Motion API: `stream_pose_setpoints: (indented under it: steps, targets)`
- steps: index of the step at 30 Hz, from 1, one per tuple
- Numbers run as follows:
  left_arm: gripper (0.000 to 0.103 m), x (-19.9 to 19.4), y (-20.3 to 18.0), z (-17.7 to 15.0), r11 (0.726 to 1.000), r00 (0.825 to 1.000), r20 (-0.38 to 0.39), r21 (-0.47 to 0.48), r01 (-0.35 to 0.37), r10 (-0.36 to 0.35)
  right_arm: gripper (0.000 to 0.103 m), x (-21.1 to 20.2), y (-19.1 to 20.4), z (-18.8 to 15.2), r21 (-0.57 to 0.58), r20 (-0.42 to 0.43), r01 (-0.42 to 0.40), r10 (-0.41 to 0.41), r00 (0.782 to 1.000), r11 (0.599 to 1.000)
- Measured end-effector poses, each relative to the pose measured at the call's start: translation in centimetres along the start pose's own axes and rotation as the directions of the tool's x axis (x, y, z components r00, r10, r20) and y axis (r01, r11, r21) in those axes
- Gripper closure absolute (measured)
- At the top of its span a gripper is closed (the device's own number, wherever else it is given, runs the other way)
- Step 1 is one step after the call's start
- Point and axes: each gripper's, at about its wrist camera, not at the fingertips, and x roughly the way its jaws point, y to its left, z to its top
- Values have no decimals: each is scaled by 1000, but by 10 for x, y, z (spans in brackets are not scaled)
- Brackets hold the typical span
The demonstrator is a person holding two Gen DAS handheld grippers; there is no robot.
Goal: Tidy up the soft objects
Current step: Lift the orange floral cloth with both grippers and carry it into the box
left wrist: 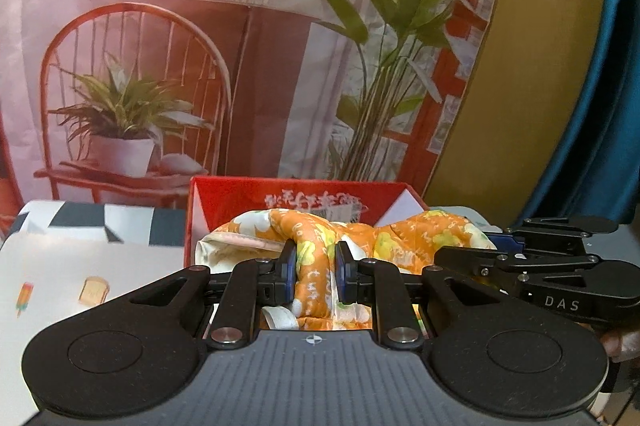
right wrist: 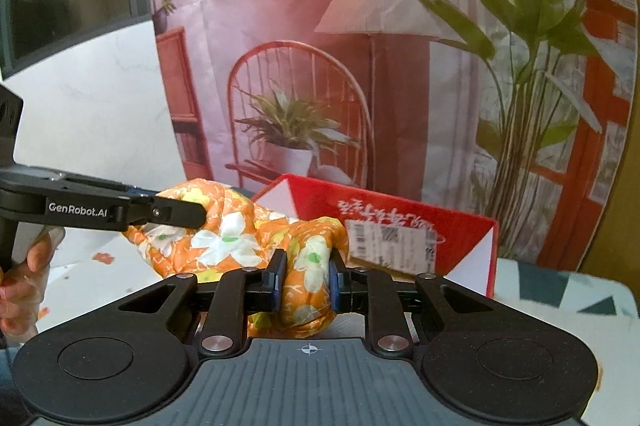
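Observation:
An orange quilted cloth with yellow and white flowers (left wrist: 316,266) is held bunched up between both grippers, in front of an open red box (left wrist: 240,201). My left gripper (left wrist: 316,272) is shut on one end of the cloth. My right gripper (right wrist: 307,282) is shut on the other end of the cloth (right wrist: 224,242); the red box (right wrist: 460,234) stands just behind it. In the left wrist view the right gripper comes in from the right side. In the right wrist view the left gripper comes in from the left, with a hand below it.
The table has a white cloth with black-and-white shapes and small food prints (left wrist: 80,266). A printed backdrop of a chair, lamp and plants (left wrist: 160,65) hangs right behind the box. A blue curtain (left wrist: 600,105) is at the far right.

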Motion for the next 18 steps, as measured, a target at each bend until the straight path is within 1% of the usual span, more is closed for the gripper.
stream_pose_setpoints:
  steps: [5, 9, 14, 18]
  targets:
    - [83, 44, 14, 9, 1000, 998, -59, 13, -24, 24, 84, 38, -18, 8, -26, -39, 46, -47, 998, 999]
    - [83, 75, 25, 14, 999, 992, -115, 16, -46, 47, 84, 73, -30, 13, -50, -91, 71, -75, 993, 996]
    - [83, 103, 33, 20, 997, 983, -167, 34, -74, 78, 84, 109, -37, 17, -85, -147, 81, -93, 985, 993]
    - [83, 119, 37, 22, 996, 974, -207, 52, -79, 88, 84, 130, -40, 18, -91, -188, 87, -103, 977, 992]
